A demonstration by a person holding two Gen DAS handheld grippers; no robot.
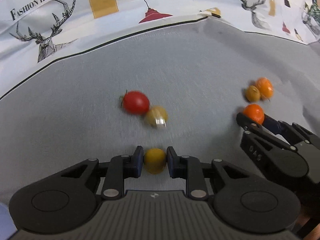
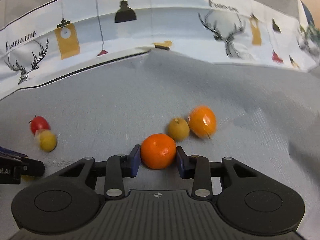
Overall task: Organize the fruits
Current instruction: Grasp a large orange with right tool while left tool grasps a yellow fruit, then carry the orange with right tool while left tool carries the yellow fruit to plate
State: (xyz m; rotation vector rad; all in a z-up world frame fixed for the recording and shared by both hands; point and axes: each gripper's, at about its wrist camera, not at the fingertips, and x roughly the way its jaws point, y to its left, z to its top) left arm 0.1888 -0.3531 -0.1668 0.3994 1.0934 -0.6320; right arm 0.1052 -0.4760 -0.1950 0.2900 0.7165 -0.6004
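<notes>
Between the left gripper pads, a yellow fruit sits clamped; right of it, the right gripper clamps an orange.

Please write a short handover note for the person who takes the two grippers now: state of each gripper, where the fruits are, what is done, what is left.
Left gripper: shut on a small round yellow fruit, low over the grey tablecloth.
Right gripper: shut on a round orange mandarin.
Loose on the cloth: a red tomato touching a yellowish fruit; a brownish-yellow fruit with a stem beside a second orange fruit.
Done: both grasps made.
Left: place both held fruits, then sort the other four. No container is visible.
</notes>
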